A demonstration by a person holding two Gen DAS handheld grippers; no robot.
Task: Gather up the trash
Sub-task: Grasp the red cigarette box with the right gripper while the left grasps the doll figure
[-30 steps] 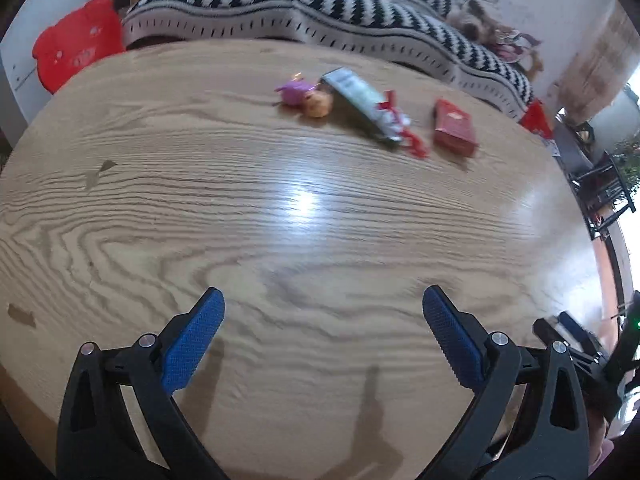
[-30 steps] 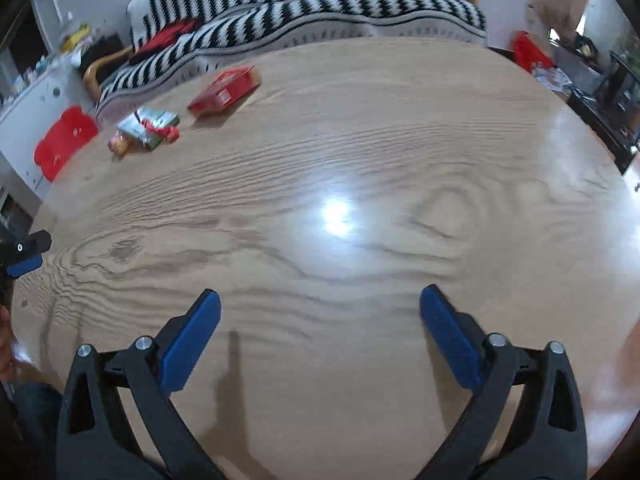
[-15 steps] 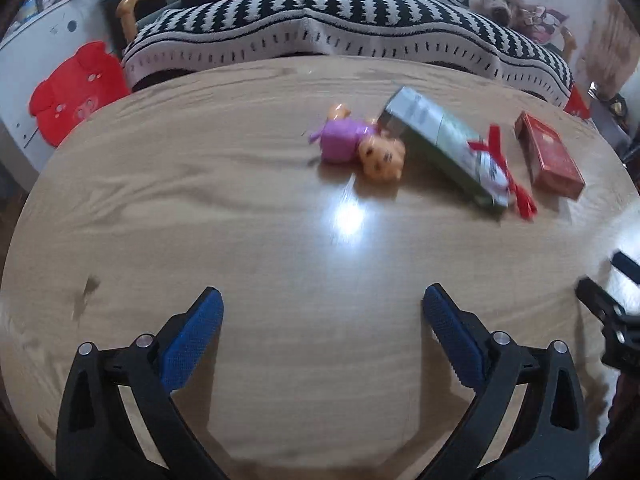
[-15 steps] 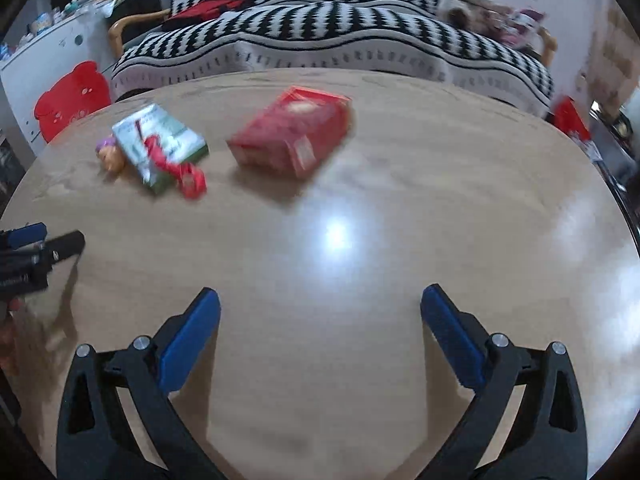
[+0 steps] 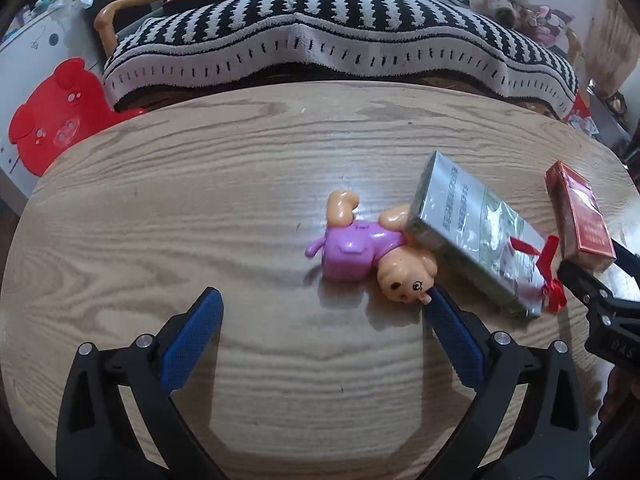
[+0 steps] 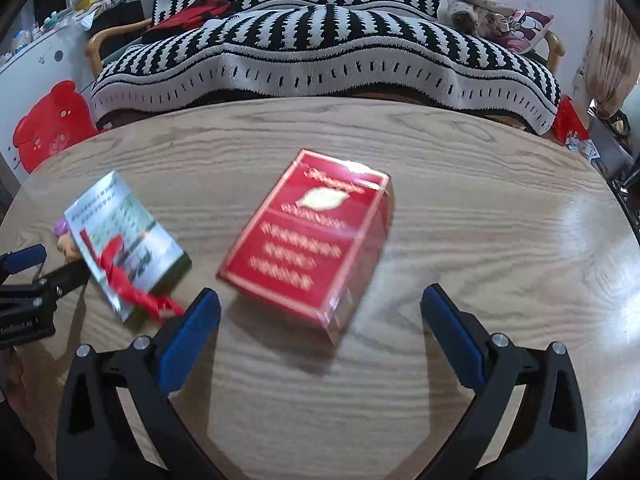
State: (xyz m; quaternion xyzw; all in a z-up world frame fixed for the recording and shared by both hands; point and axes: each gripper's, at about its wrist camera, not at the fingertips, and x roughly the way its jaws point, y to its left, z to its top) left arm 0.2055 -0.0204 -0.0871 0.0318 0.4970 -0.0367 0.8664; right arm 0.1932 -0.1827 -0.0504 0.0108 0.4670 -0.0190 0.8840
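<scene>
A pink and peach plastic toy figure (image 5: 368, 254) lies on the round wooden table (image 5: 160, 208), just ahead of my open left gripper (image 5: 322, 322); its head touches the right fingertip. A silver-green pack with a red ribbon (image 5: 472, 240) leans on the toy and also shows in the right wrist view (image 6: 124, 236). A red cigarette pack (image 6: 312, 236) lies just ahead of my open right gripper (image 6: 320, 320), between the finger lines; it also shows in the left wrist view (image 5: 580, 220). Both grippers are empty.
A sofa with a black-and-white striped blanket (image 5: 320, 40) stands behind the table. A red bear-shaped stool (image 5: 52, 116) is at the left. The right gripper's fingers (image 5: 592, 284) show at the left view's right edge.
Both grippers have moved forward across the table toward the items, which now appear much larger and closer. Both stay open.
</scene>
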